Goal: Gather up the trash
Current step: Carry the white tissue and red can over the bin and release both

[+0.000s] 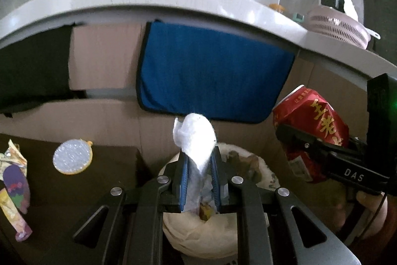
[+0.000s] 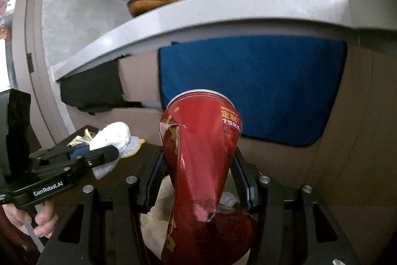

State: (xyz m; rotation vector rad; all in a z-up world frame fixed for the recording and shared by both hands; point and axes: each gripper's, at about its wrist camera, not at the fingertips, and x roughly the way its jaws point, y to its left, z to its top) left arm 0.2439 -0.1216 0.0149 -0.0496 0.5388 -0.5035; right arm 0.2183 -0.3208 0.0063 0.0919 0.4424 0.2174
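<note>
- Two pieces of trash are picked up now, one in each hand-held gripper.
- The left hand-held gripper (image 1: pixel 199 165) is closed tight on a white tissue (image 1: pixel 196 138). The tissue sticks up from between its blue pads.
- The right hand-held gripper (image 2: pixel 198 180) squeezes a crushed red can (image 2: pixel 201 148). The can is bent in the middle where the jaws press it.
- Both pieces hang in the air over a bin (image 1: pixel 263 170) lined with a pale bag. The tissue is right above it and the can is just beside it.
- The bin already has some trash in it: brownish scraps show in it, too blurry to name.
- I think the next job is to let go so the tissue and can drop in.
- More trash is left on the dark table (image 1: pixel 99 190). A crumpled wrapper (image 1: pixel 13 185) lies at the left edge, and a round foil lid (image 1: pixel 72 157) lies near it.
- So the job looks about half done.
</note>
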